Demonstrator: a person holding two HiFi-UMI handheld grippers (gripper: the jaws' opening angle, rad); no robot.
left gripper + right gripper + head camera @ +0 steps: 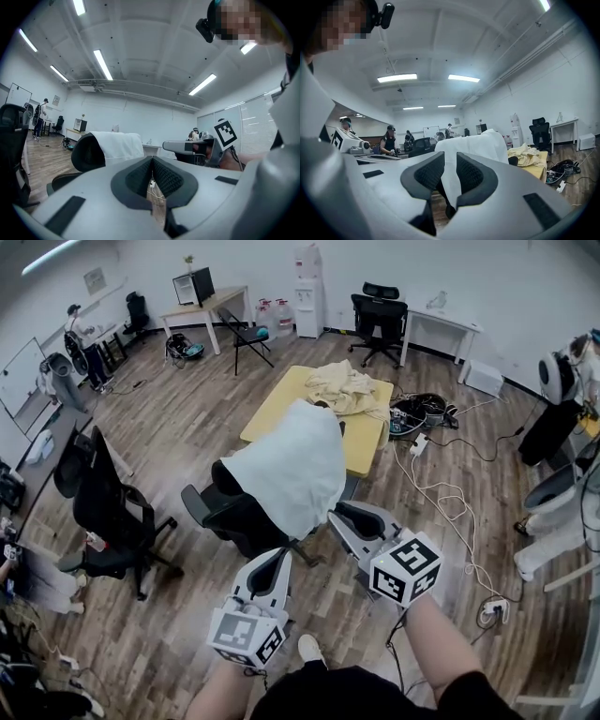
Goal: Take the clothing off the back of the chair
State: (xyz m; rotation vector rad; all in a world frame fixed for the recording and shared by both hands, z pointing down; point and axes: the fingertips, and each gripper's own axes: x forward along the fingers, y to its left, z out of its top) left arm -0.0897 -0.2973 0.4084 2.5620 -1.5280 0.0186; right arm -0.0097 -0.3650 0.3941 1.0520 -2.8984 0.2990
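Observation:
A white garment (292, 470) hangs over the back of a black office chair (234, 517) in the middle of the room. In the head view both grippers are held level, just short of the chair. My left gripper (279, 557) is below the garment's lower edge with its jaws together and nothing between them. My right gripper (337, 517) is close to the garment's lower right corner. Its jaws stand slightly apart; the right gripper view (450, 161) shows the garment (480, 145) through the gap, beyond the pads. The left gripper view (152, 161) shows the draped chair (117, 145) ahead at the left.
Behind the chair stands a low yellow table (272, 409) with a pile of cream clothes (342, 385). Another black chair (103, 507) stands at the left. Cables and a power strip (441, 493) trail over the wooden floor at the right. A person (80, 334) stands far off at the left.

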